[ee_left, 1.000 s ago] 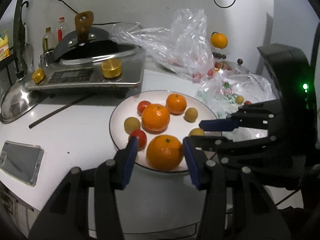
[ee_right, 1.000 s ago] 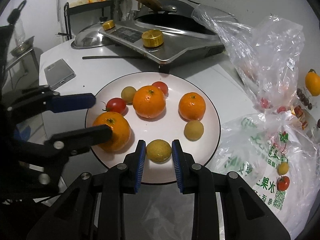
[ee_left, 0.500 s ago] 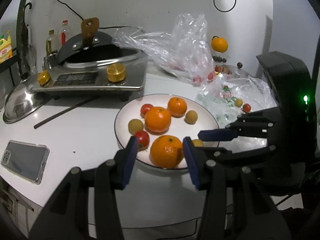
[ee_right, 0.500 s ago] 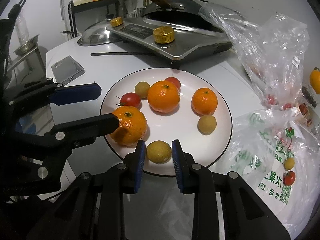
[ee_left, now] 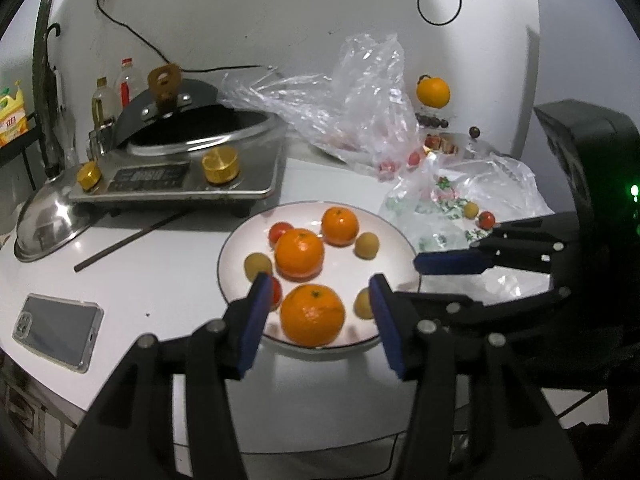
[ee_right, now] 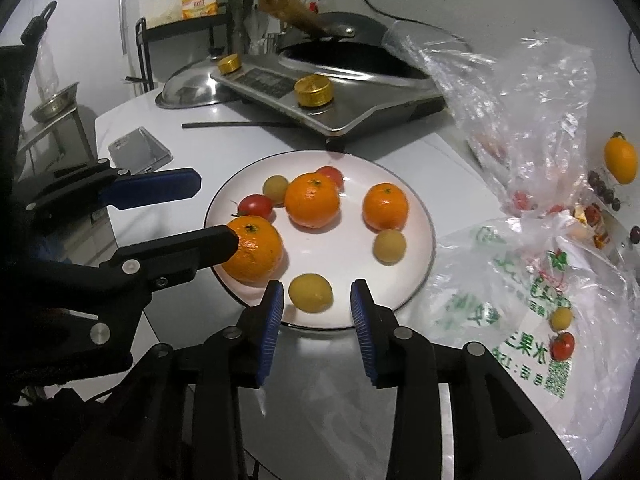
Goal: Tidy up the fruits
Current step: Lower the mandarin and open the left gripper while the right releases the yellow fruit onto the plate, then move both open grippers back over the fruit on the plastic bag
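Observation:
A white plate (ee_left: 348, 270) (ee_right: 332, 252) holds three oranges, small yellow fruits and red tomatoes. The nearest orange (ee_left: 312, 316) rests on the plate between the fingers of my left gripper (ee_left: 318, 280). Its jaws are opening, and a gap shows on each side of the orange. A yellow fruit (ee_right: 311, 293) lies on the plate's near edge, just past the tips of my right gripper (ee_right: 318, 286). Those jaws are opening too, and their pads stand clear of the fruit. The left gripper's fingers (ee_right: 200, 244) reach in from the left beside the same orange (ee_right: 254, 250).
A printed plastic bag (ee_right: 520, 292) right of the plate holds a yellow fruit (ee_right: 561, 317) and a tomato (ee_right: 563, 346). Behind stand a cooker with a wok (ee_left: 192, 160), a steel lid (ee_left: 48, 220) and a clear bag (ee_left: 352, 100). A phone (ee_left: 56, 332) and a chopstick (ee_left: 128, 240) lie left.
Both grippers have drawn back from the plate and risen a little. The right jaws have let go of the yellow fruit. The left jaws have widened around the orange.

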Demonstrator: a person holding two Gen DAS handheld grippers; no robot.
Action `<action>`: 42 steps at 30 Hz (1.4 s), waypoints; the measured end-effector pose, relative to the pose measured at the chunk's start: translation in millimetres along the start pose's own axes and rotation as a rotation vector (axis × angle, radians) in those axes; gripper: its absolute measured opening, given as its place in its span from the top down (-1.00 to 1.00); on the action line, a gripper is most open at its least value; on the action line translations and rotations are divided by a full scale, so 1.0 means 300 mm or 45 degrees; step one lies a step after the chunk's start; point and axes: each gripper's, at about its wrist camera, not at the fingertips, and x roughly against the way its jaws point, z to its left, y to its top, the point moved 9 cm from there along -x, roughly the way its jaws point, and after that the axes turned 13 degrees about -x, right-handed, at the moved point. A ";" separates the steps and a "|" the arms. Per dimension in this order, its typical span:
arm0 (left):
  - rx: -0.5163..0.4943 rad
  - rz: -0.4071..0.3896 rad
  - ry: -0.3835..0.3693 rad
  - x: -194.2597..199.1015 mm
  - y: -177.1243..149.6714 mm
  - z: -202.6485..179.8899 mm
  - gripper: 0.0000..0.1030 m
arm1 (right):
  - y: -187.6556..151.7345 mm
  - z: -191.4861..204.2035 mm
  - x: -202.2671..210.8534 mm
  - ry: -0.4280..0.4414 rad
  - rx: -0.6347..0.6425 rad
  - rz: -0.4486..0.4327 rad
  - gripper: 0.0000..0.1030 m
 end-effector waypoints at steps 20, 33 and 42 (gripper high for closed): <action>-0.062 -0.031 -0.014 -0.015 0.147 -0.207 -0.30 | -0.034 -0.298 0.195 -0.083 -0.130 -0.131 0.28; -0.079 -0.008 -0.061 -0.095 0.213 -0.341 -0.30 | -0.074 -0.501 0.247 -0.123 -0.223 -0.163 0.28; -0.121 0.004 -0.091 -0.167 0.259 -0.412 -0.30 | -0.084 -0.627 0.234 -0.160 -0.292 -0.162 0.28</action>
